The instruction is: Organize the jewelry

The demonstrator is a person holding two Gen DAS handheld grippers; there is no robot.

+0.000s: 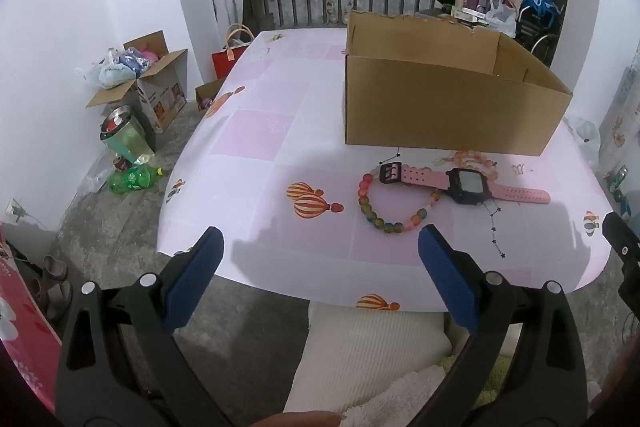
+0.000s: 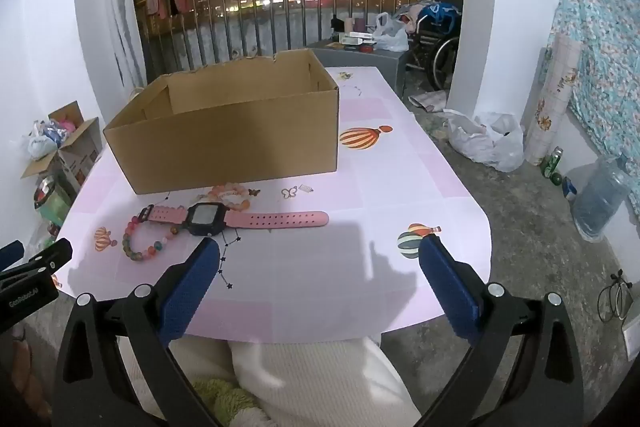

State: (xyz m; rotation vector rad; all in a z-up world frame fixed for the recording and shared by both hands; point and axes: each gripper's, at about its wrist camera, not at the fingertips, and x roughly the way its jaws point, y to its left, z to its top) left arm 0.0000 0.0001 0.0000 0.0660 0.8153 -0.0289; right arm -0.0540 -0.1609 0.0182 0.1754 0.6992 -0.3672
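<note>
Jewelry lies on the surface (image 1: 256, 131) just in front of an open cardboard box (image 1: 440, 107): a pink-strapped watch (image 1: 466, 185) with a black case, laid across a multicoloured bead bracelet (image 1: 384, 217), with an orange bead bracelet (image 1: 476, 159) behind it, near the box.

Left claw (image 1: 320, 275) stands wide open over the near edge, empty, touching nothing. Right claw (image 2: 320, 281) likewise wide open and empty.

Only the right wrist view shows a small butterfly trinket (image 2: 289, 192) beside the box and white plastic bags (image 2: 486, 141) on the floor; only the left shows a green bottle (image 1: 134, 179).
</note>
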